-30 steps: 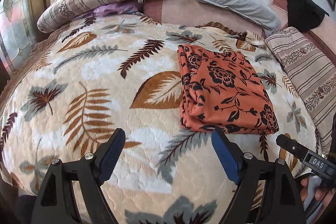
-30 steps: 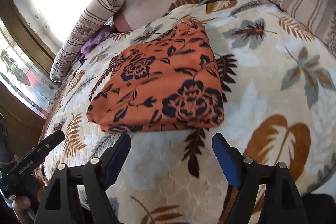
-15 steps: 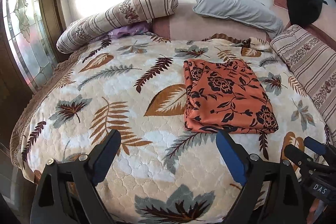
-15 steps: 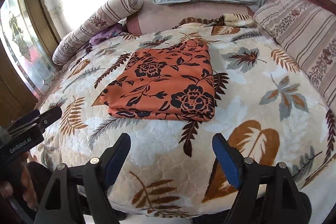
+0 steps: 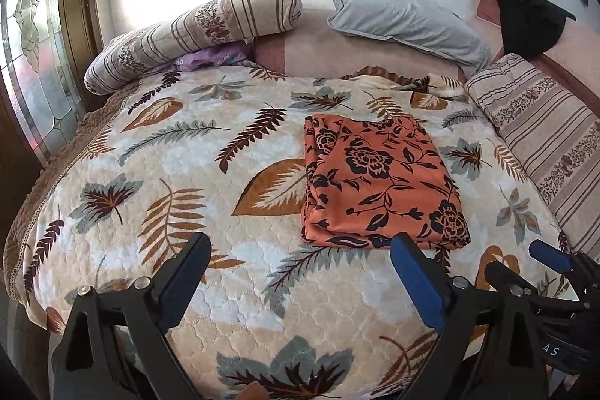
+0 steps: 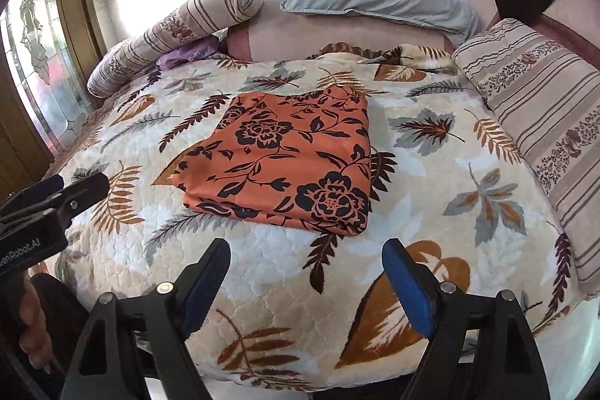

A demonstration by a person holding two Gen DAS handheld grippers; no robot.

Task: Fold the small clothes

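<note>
Orange cloth (image 5: 378, 182) lies folded on bed (image 5: 187, 152); both hand-held grippers (image 5: 300, 283) (image 6: 305, 280) apart, empty, near it. Fold probably complete; next, fetch another garment.

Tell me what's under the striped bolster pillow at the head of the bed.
A purple cloth pokes out from under the striped bolster, lying on the leaf-print quilt. How far the cloth runs beneath is hidden by the bolster.

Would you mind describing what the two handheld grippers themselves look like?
Both the left gripper and right gripper are black plastic frames with triangular cut-outs, silver pivot screws and two fingers faced with blue pads. White lettering marks each body; the left one reads partly "Robot.AI" in the right wrist view. No cables show.
</note>
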